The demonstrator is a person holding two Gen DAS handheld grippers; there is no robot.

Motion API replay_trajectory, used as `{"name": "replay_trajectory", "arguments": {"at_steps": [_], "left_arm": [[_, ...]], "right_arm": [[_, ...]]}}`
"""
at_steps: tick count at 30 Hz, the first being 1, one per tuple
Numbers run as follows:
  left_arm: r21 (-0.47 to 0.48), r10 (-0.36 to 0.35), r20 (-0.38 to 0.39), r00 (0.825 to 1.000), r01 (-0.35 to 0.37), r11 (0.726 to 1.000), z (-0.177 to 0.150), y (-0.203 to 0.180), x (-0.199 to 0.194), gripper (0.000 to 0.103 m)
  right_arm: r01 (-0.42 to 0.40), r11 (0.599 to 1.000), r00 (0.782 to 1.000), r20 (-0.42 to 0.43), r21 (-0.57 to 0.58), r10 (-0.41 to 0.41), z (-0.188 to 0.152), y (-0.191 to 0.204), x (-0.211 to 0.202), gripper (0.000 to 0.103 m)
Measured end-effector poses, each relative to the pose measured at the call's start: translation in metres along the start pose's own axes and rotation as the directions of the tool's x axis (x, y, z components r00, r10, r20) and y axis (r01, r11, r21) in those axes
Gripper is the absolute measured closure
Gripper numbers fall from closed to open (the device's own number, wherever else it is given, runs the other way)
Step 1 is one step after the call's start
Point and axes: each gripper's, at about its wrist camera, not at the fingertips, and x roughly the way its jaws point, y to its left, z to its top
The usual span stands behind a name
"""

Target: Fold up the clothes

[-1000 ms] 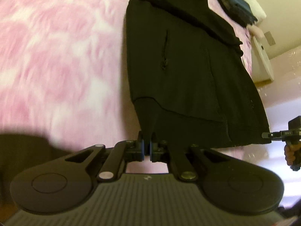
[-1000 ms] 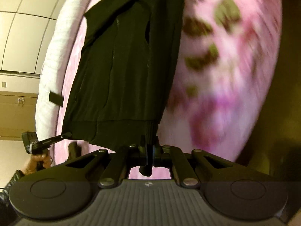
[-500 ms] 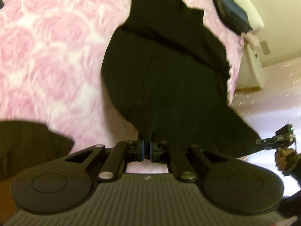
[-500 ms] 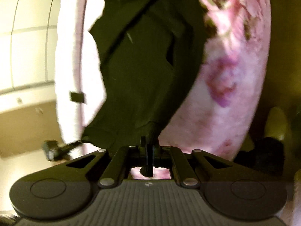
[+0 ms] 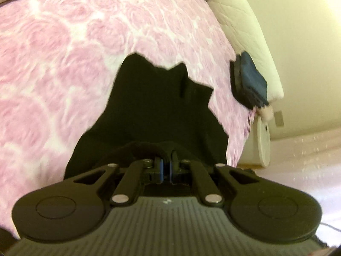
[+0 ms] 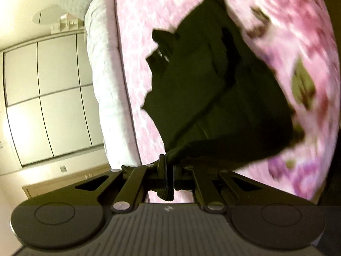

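Note:
A black jacket [image 5: 153, 111] lies on a pink rose-patterned bedspread [image 5: 53, 53]. My left gripper [image 5: 165, 160] is shut on the jacket's ribbed bottom hem, which curls over the fingertips. In the right wrist view the same black jacket [image 6: 213, 98] lies bunched on the bedspread [image 6: 298, 32]. My right gripper [image 6: 169, 162] is shut on the other corner of the hem. The hem is lifted and drawn over the jacket's body. Neither gripper shows in the other's view.
A folded dark blue garment [image 5: 249, 83] lies at the bed's right edge beside a white quilted cover [image 5: 245, 21]. A white round object [image 5: 263, 140] stands on the floor beyond. White wardrobe doors [image 6: 46, 98] and a white duvet edge [image 6: 106, 74] show at left.
Both grippers have carried the hem forward over the jacket, which went from stretched flat to bunched and doubled. The opposite gripper has dropped out of each view.

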Motion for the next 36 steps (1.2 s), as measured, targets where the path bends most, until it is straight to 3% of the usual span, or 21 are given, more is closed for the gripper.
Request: {"name": "replay_trajectory", "arguments": {"at_steps": [11,19,27,36], "left_arm": [[-0.019,0.078,-0.025,0.997,-0.079,0.997,0.126,-0.034,0.117,0.100],[-0.034,0.166,-0.082,0.983,-0.169,0.985,0.182,-0.025,0.188,0.100],[-0.084,0.187,-0.085,0.979,-0.194,0.977,0.203,0.003,0.226,0.100],[-0.100,0.173,-0.066,0.983,-0.179,0.979,0.211,0.017,0.241,0.100]], "right_arm": [[0.004,0.998,1.000,-0.029,0.063,-0.002,0.181,0.002,0.055,0.098],[0.041,0.993,0.997,-0.062,0.106,-0.035,0.266,-0.004,0.103,0.098],[0.061,0.989,0.996,-0.065,0.137,-0.053,0.309,-0.021,0.143,0.098],[0.022,0.985,1.000,-0.014,0.173,-0.020,0.319,-0.036,0.159,0.098]]}}
